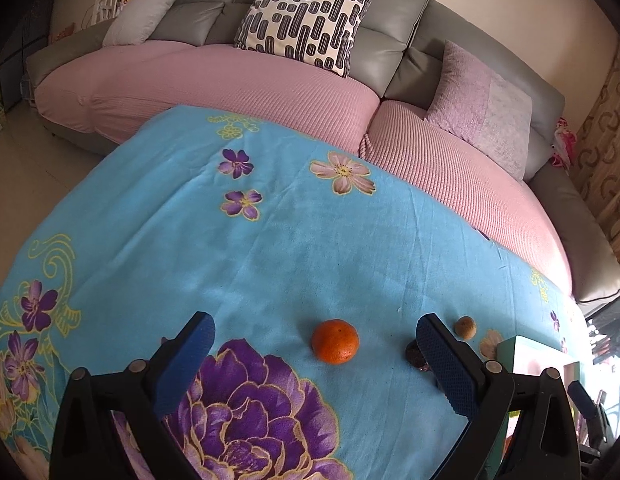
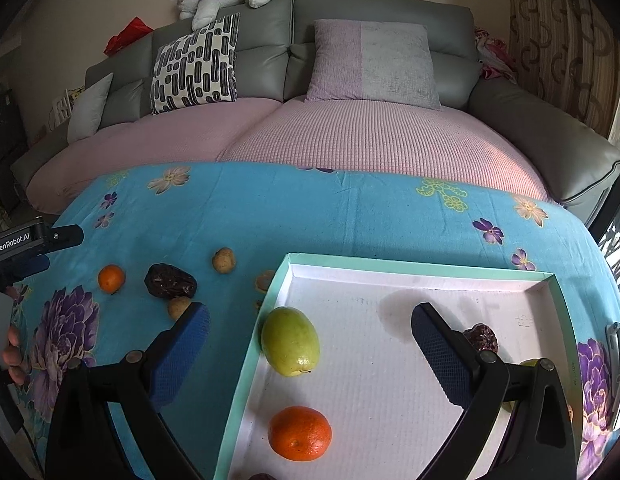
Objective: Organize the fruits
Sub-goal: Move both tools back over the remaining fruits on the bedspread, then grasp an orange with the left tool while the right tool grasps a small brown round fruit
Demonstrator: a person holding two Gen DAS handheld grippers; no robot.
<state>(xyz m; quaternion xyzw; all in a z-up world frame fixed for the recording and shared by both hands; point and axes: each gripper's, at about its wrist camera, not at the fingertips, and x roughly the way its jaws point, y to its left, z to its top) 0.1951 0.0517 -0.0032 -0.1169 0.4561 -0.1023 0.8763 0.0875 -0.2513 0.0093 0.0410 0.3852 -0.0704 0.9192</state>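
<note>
A small orange (image 1: pixel 335 341) lies on the blue flowered cloth (image 1: pixel 270 248), between the fingers of my open, empty left gripper (image 1: pixel 312 330). A dark date (image 1: pixel 413 354) and a tan longan (image 1: pixel 465 327) lie by its right finger. In the right wrist view a mint-rimmed white box (image 2: pixel 390 320) holds a green fruit (image 2: pixel 291 341), an orange (image 2: pixel 300 433) and a date (image 2: pixel 481 337). My right gripper (image 2: pixel 310 322) is open and empty above the box's left rim. Left of the box lie a small orange (image 2: pixel 111 278), a date (image 2: pixel 170 281) and longans (image 2: pixel 224 260).
A grey sofa with pink seat covers (image 2: pixel 350 136) and cushions stands right behind the table. The left gripper's body (image 2: pixel 26 240) and a hand show at the left edge of the right wrist view. The box corner (image 1: pixel 522 360) shows at the right of the left wrist view.
</note>
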